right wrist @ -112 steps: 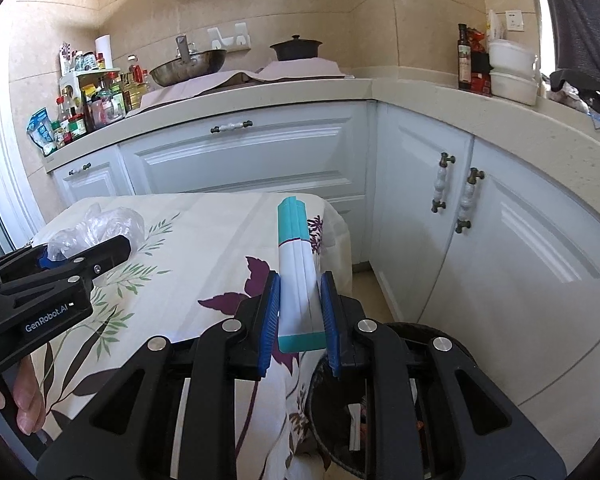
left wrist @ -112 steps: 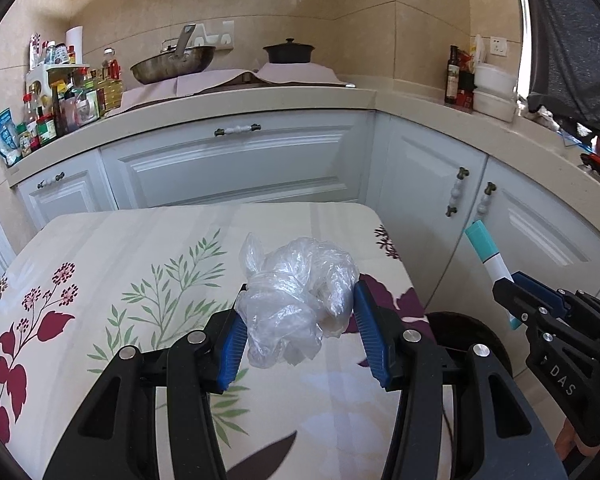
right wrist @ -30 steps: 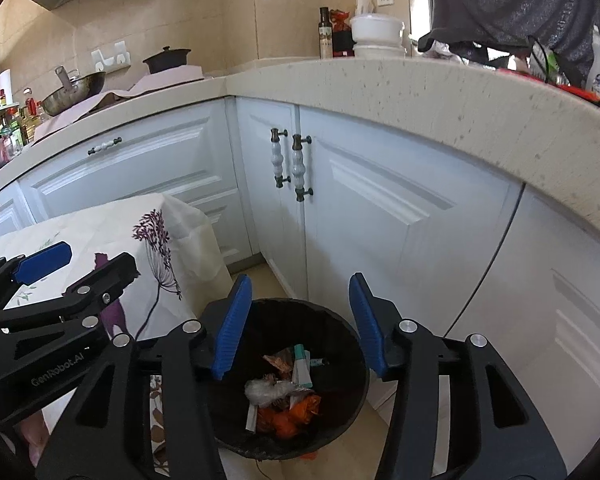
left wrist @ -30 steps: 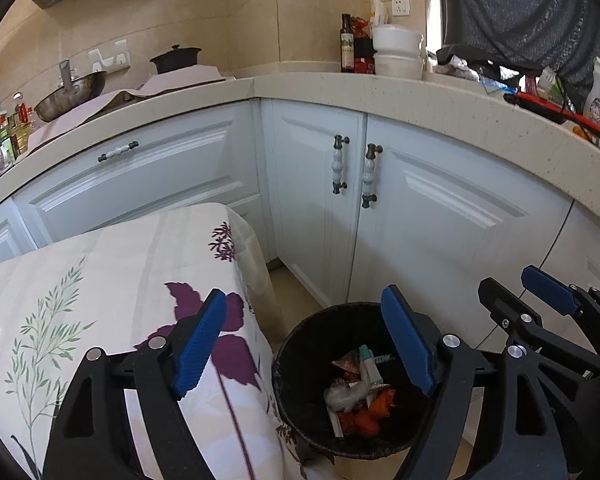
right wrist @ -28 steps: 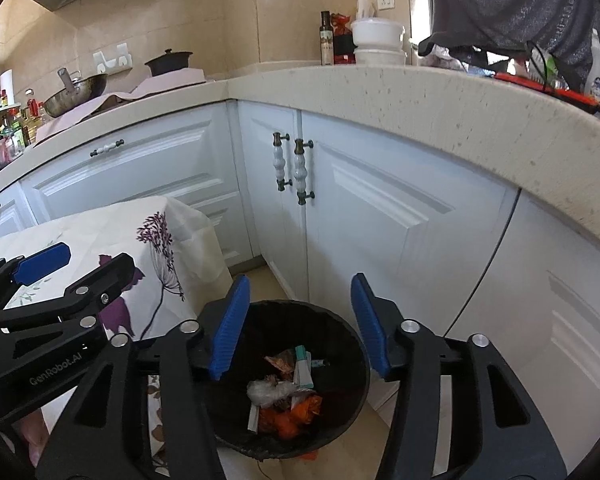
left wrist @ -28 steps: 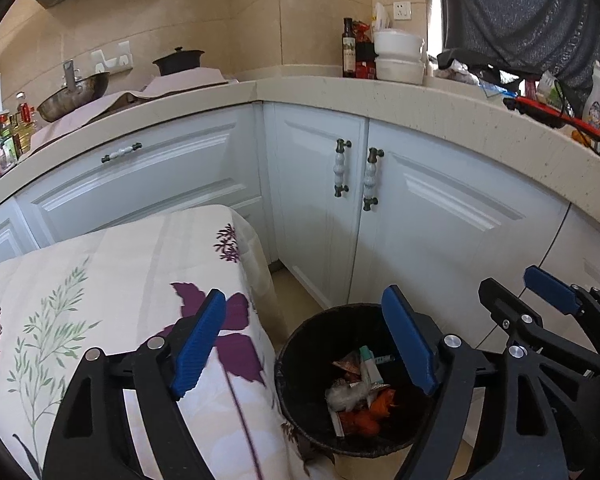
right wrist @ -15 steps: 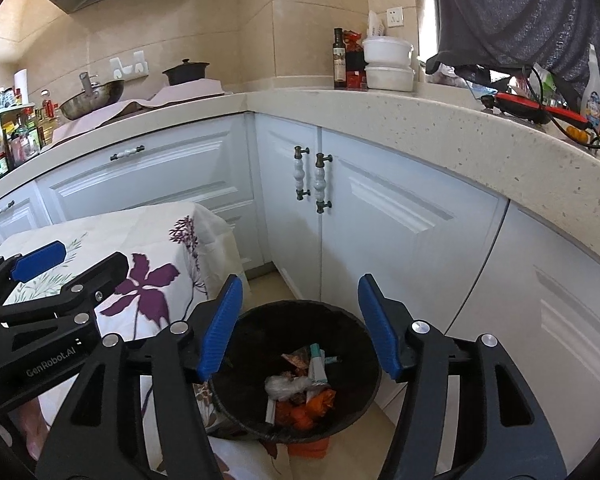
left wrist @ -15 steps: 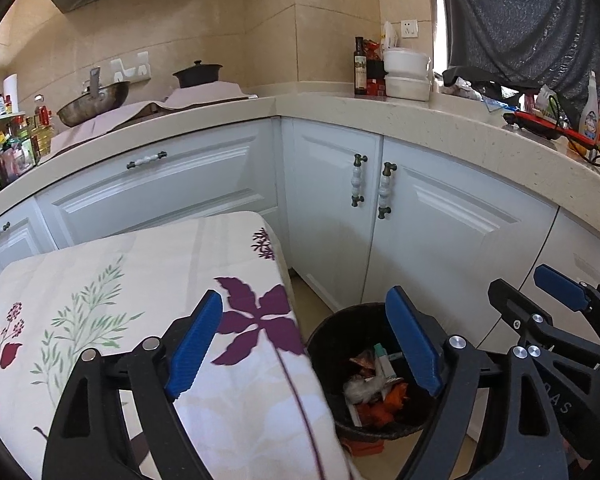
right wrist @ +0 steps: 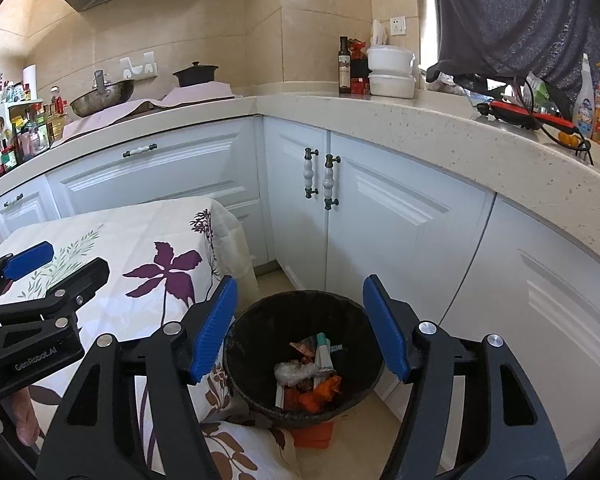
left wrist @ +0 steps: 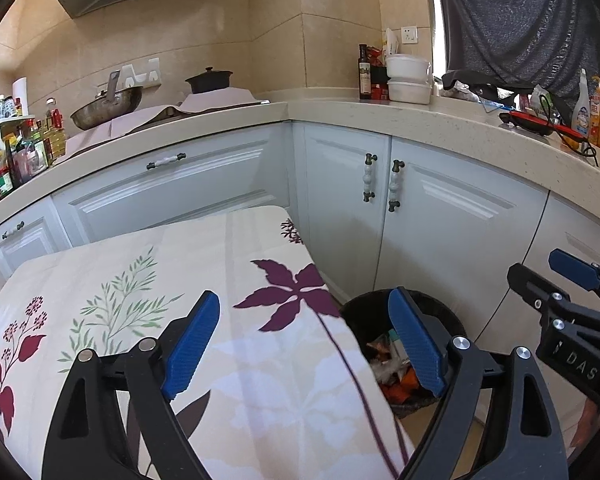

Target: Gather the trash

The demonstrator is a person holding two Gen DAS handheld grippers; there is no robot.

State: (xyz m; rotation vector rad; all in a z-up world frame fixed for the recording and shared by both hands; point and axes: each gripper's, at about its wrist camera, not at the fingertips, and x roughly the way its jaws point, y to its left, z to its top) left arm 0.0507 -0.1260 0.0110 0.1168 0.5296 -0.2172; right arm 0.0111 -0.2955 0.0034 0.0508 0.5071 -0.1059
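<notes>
A black trash bin (right wrist: 352, 308) stands on the floor by the white cabinets. Inside it lie a crumpled clear plastic bag (right wrist: 296, 372), a teal and white tube (right wrist: 322, 350) and orange wrappers (right wrist: 324, 390). My right gripper (right wrist: 300, 292) hovers above the bin, its jaws opening with nothing between them. My left gripper (left wrist: 300, 320) is wide open and holds nothing. It hangs over the edge of the table with the floral cloth (left wrist: 180, 260), and the bin (left wrist: 452, 320) shows behind its right finger.
White cabinet doors (right wrist: 380, 220) and a beige countertop (right wrist: 440, 128) wrap around the corner behind the bin. A wok (left wrist: 108, 108), a pot (left wrist: 208, 80) and bottles stand on the counter. An orange object (right wrist: 312, 436) lies under the bin. A hand (right wrist: 24, 412) shows at the lower left.
Both grippers have drawn back and slightly up from over the bin toward the table. The bag and the tube, held in the earliest frames, lie in the bin. The right jaws have widened.
</notes>
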